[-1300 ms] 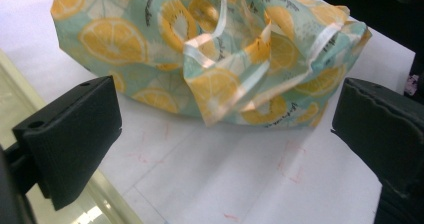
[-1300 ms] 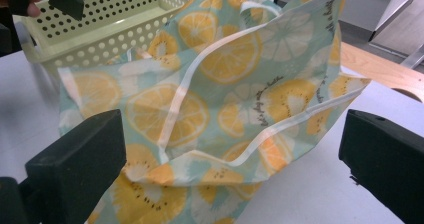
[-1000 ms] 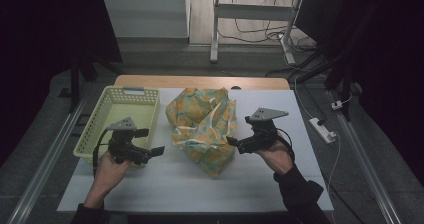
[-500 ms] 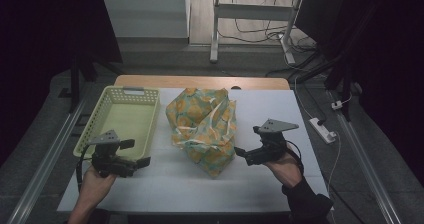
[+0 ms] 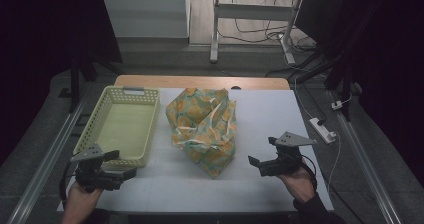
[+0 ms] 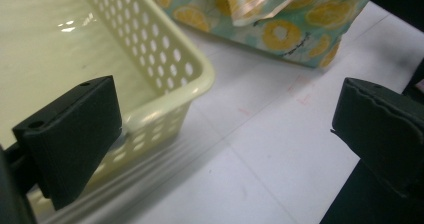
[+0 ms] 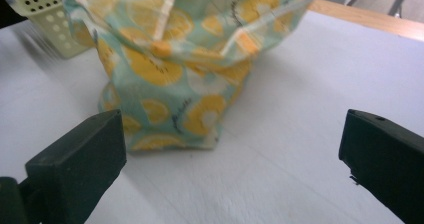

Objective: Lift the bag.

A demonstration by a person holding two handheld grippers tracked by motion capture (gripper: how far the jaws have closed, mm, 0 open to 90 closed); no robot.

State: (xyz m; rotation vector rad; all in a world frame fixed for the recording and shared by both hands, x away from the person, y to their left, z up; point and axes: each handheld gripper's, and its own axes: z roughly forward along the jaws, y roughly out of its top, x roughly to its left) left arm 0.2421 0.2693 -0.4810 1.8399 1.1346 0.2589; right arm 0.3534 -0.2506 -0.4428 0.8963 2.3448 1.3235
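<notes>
Since the earlier frames, both tongs have drawn back from the lemon-print bag [image 5: 205,129] toward the near edge of the tabletop [image 5: 260,109]: the left tongs [image 5: 131,173] now sit by the near corner of the yellow basket [image 5: 97,134], the right tongs [image 5: 254,164] well off the bag's right side. Both have their jaws spread wide and hold nothing. The bag slumps mid-tabletop just beside the basket, possibly touching it, with bare white surface open along the near edge and to the right.
</notes>
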